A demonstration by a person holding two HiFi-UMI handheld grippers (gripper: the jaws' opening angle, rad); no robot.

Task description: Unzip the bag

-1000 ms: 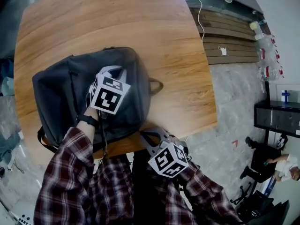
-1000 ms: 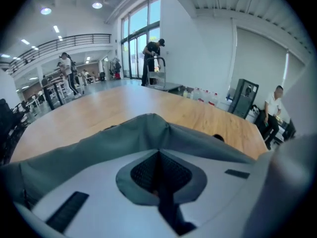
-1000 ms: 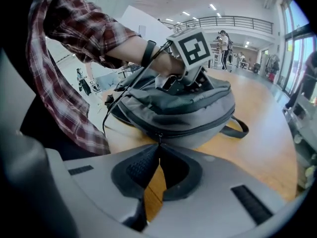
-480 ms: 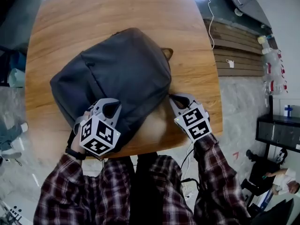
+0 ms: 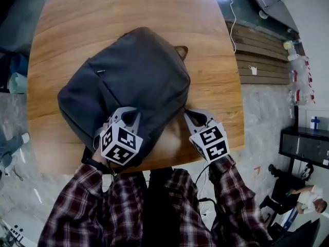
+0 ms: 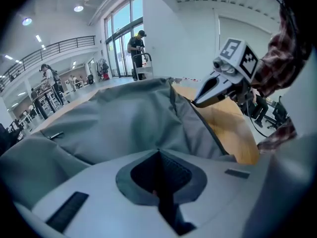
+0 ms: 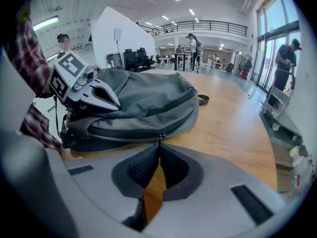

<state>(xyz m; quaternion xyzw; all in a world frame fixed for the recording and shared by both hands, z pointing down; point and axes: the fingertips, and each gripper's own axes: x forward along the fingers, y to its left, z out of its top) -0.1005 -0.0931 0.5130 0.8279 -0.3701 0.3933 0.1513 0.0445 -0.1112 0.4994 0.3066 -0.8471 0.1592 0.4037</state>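
the bag (image 5: 134, 78), dark grey, lies in the middle of the wooden counter (image 5: 208, 32), with the left gripper (image 5: 126, 114) at its lower-left edge, jaws closed together over the fabric, and the right gripper (image 5: 188, 113) at its lower-right edge, jaws pinched on the zipper pull (image 7: 159, 134).

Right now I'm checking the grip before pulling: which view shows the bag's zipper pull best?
The right gripper view: the zipper pull sits close up, pinched at the tips of the right claw, against the bag. The head view hides it under that claw; the left gripper view shows only that claw's tip.
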